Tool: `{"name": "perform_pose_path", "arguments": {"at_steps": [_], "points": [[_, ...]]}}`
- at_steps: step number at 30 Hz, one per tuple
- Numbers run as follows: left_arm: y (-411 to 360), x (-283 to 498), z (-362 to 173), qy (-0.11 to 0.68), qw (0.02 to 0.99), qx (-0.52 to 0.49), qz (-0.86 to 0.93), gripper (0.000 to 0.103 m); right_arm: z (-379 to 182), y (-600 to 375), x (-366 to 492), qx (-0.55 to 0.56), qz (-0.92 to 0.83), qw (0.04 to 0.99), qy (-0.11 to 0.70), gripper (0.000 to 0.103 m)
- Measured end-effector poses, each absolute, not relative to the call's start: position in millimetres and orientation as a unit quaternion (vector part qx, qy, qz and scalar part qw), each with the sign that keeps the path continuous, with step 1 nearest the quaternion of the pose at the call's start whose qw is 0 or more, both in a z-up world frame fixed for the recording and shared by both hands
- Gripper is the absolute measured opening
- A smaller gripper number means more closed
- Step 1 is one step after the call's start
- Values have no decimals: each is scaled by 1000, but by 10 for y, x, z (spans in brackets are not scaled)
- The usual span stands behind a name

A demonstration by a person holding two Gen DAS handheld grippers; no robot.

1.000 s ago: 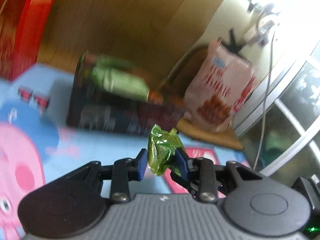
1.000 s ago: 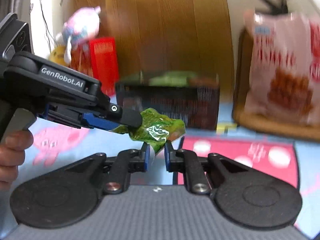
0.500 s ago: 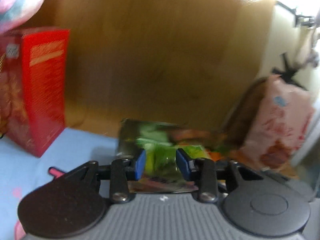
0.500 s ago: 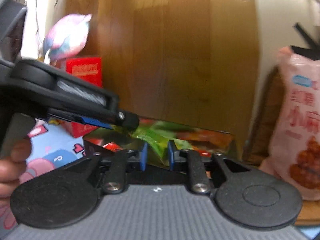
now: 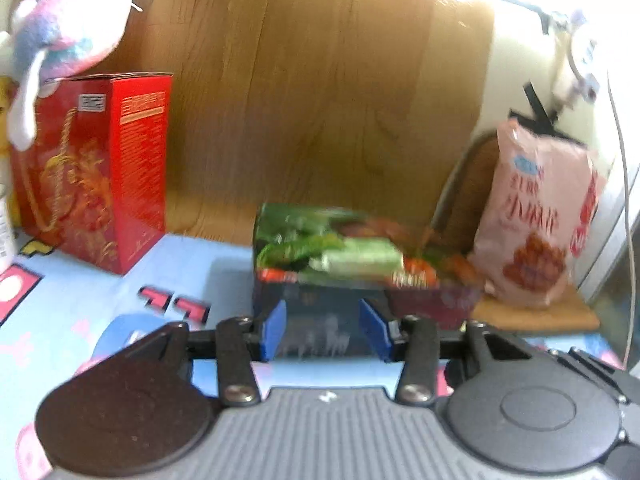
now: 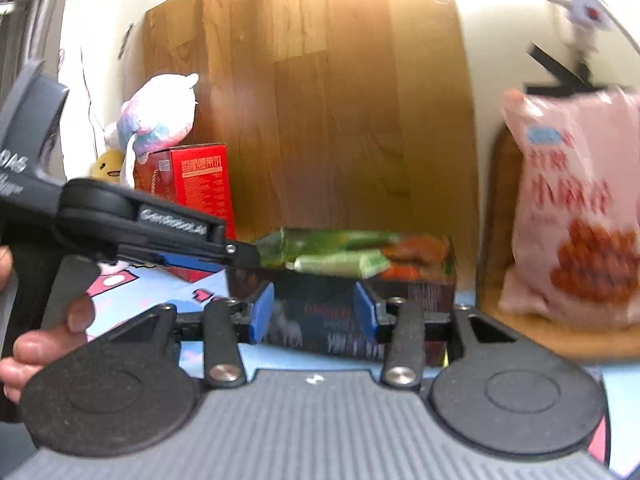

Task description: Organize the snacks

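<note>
Both the left claw [image 5: 324, 330] and the right claw [image 6: 314, 316] are opening and empty, while the green packets [image 6: 340, 254] in the dark box [image 6: 344, 312] at frame centre look light, soft and probably slippery, best pinched at a sealed end.

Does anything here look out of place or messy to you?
Only mildly: green snack packets are heaped above the dark box's rim rather than lying flat, and a plush toy sits on the red carton. Nothing spilled.

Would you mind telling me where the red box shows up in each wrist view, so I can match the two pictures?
Left wrist: the red box stands at the left edge, under the plush toy.
Right wrist: it is left of centre, smaller, behind the left gripper.
Shared landmark: the pink snack bag, far right in both.
</note>
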State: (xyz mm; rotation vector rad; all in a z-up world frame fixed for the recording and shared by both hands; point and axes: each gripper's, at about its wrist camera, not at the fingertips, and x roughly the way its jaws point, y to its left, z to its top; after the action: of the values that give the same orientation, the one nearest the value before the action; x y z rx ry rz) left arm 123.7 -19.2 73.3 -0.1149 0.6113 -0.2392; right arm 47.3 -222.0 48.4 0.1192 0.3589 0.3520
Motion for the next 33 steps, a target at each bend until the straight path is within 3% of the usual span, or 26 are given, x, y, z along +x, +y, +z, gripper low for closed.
{"name": "perform_pose_path", "arguments": {"at_steps": [7,16,23,33], "points": [[-259,663,515,331,938,-17,-102,43,273,-2282,144,128,148,954,225,52],[-271,180,273,344,935,8,-90,48,199,-2295,-285,168,126,951,226,55],[-290,54,200,328,942,25,-61,51,179,-2408,-437,210,115,951,197,67],[-276,87,95,321,945,48,-33,56,173,-2382,-409,209,114,950,204,74]]}}
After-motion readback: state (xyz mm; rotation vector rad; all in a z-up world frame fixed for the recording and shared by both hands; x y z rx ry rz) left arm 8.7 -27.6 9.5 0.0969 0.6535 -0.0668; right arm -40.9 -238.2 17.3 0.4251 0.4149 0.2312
